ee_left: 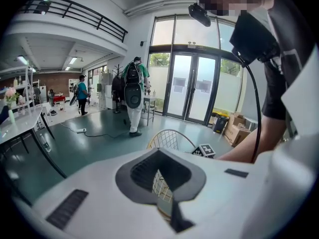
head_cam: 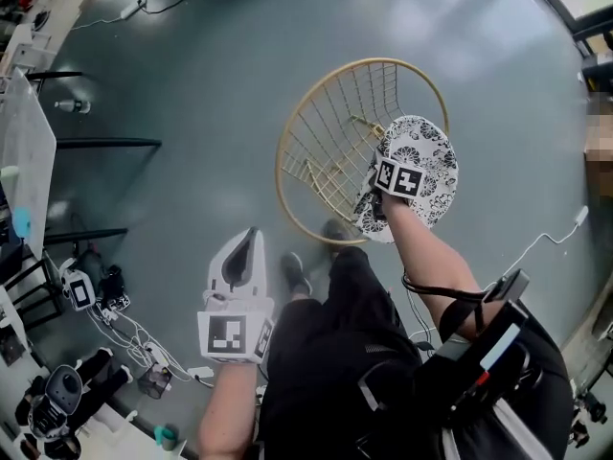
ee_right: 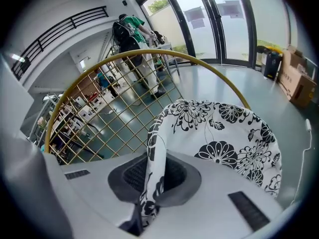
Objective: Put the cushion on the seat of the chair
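- We are gripping the cushion (ee_right: 234,143) with the right gripper (ee_right: 149,203). Its jaws are clenched on a fold of the flowered cloth at the cushion's near edge.
- In the right gripper view the cushion is spreading away from the jaws toward the right of the frame, while the gold wire of the chair (head_cam: 281,156) is rising behind it at the upper left.
- In the head view the cushion is hanging at centre right, overlapping the right side of the chair's round rim. Its longer side is running roughly top to bottom.
- We are judging that the seat lies left of the cushion in that frame, so the coming move is a carry leftward and down into the wire bowl.
- The left gripper (head_cam: 239,276) is sitting at the lower left of centre, well apart from the chair. Its jaws are closed on nothing, so the right hand is the nearer one.
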Demonstrator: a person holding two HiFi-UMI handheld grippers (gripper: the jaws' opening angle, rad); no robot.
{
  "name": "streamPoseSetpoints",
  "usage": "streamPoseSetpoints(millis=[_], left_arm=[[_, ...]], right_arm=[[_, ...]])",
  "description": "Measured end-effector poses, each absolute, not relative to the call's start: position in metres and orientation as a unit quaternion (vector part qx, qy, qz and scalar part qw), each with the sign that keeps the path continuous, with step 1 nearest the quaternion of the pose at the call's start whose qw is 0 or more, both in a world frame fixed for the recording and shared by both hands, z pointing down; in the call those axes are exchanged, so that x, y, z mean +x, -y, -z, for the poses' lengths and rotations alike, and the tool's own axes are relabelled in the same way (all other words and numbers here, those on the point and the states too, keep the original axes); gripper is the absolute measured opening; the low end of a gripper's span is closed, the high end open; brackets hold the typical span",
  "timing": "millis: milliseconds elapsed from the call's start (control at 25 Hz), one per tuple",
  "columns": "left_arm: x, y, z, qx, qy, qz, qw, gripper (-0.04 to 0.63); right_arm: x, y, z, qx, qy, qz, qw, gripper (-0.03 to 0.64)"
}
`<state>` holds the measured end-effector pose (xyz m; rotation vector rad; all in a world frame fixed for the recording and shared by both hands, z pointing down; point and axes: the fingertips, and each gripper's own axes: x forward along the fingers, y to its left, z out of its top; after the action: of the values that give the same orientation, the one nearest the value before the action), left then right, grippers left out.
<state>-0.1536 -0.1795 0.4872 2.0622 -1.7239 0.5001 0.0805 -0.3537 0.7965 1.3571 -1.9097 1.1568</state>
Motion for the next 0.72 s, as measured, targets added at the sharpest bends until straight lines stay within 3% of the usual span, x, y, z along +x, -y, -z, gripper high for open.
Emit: streamPoseSetpoints(millis=[720], left_arm=[[-0.166, 0.179, -0.520, 0.707, 0.638, -0.184, 0.242, 0.008]], right_arm=[[-0.002, 0.381, -0.866, 0.436, 0.738, -0.449, 0.252, 0.021]])
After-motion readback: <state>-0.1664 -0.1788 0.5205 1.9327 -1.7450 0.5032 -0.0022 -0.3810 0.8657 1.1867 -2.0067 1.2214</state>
